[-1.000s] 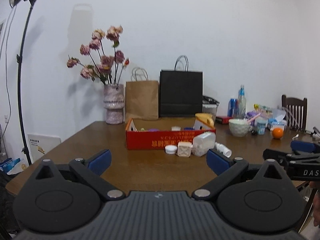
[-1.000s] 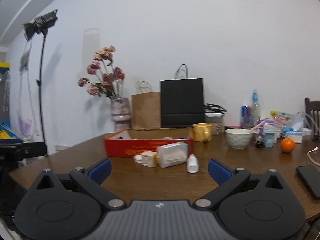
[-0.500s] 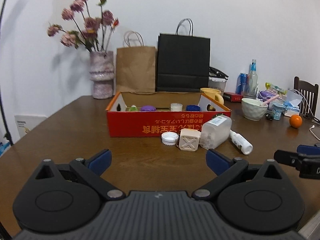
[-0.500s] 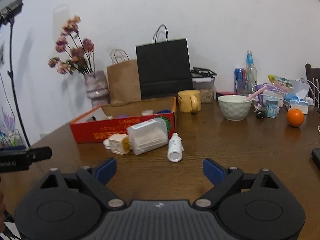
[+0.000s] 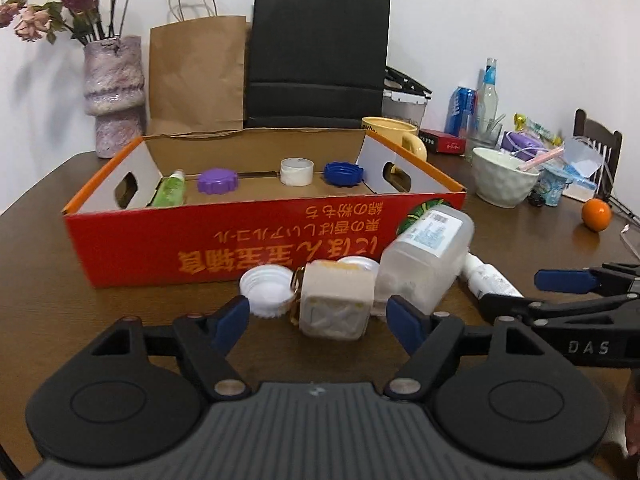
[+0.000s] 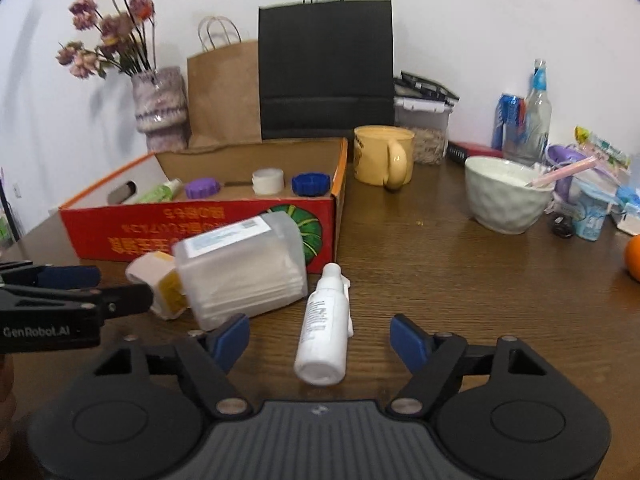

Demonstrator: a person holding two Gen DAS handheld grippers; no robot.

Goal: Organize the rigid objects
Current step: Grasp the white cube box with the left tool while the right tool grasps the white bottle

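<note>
A red cardboard box [image 5: 168, 240] [image 6: 132, 232] stands open on the brown table; inside lie a green tube [image 5: 170, 189], a purple cap [image 5: 217, 180], a white cap [image 5: 296, 171] and a blue cap [image 5: 343, 172]. In front of it lie a white lid [image 5: 267, 289], a cream cube [image 5: 334, 306] [image 6: 160, 284], a clear plastic container [image 5: 424, 258] [image 6: 244, 268] and a small white bottle [image 6: 325, 324] [image 5: 490, 278]. My left gripper [image 5: 318, 318] is open, its jaws on either side of the cube. My right gripper [image 6: 320, 334] is open, either side of the white bottle.
Behind the box stand a vase of flowers [image 5: 114, 92], a brown paper bag [image 5: 198, 76] and a black bag [image 5: 318, 56]. A yellow mug [image 6: 382, 154], a white bowl [image 6: 506, 194], bottles [image 6: 534, 116], an orange [image 5: 596, 215] and clutter fill the right side.
Both grippers have moved forward and down toward the table. The left now has the cream cube between its open jaws, the right the white bottle. Nothing has been taken hold of.
</note>
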